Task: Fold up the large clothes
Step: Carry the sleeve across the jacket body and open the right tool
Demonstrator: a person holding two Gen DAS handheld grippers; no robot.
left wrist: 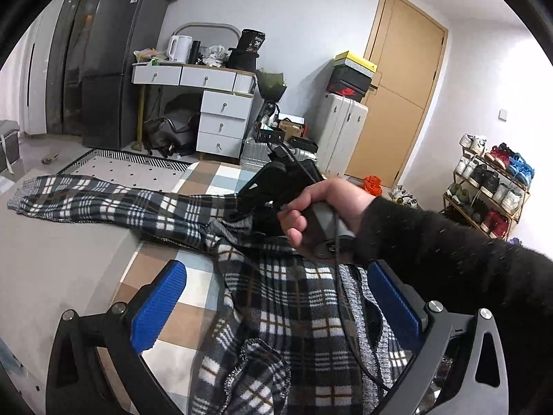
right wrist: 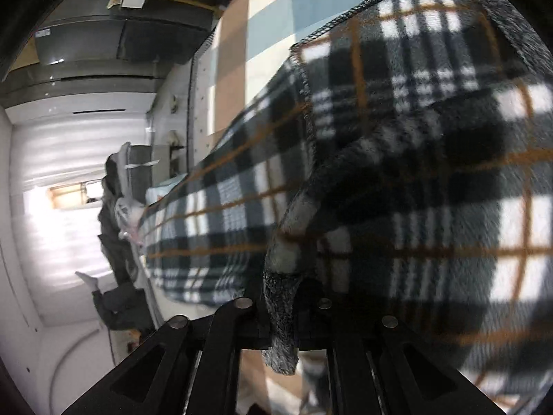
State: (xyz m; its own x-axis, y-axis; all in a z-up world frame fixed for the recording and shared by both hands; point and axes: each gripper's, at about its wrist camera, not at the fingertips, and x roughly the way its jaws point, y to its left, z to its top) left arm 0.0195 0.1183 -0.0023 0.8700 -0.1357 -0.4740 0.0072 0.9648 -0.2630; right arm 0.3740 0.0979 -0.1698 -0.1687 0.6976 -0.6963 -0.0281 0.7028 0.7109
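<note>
A large fleece garment (left wrist: 276, 297) in black, white and grey plaid with thin orange lines lies rumpled on a checked bedspread. One sleeve stretches flat toward nine o'clock; its grey knitted hem bunches up at six o'clock.

Black hand-held grippers with blue pads, held by a person in a dark sleeve

The left hand-held gripper (left wrist: 276, 306) has black, curved finger arms with triangular cut-outs and round silver screw heads at the joints; its fingers (left wrist: 157, 306) carry bright blue, finely ribbed rectangular pads. The right hand-held gripper (left wrist: 266, 190) has a black body and a grey cylindrical handle, with a thin black cable running off its end. The right hand (left wrist: 311, 214) comes out of a fuzzy black knit sleeve (left wrist: 449, 259) flecked with pale lint. In the right wrist view that gripper (right wrist: 280, 311) shows black linkage bars, slotted cut-outs and four silver screw heads.
</note>
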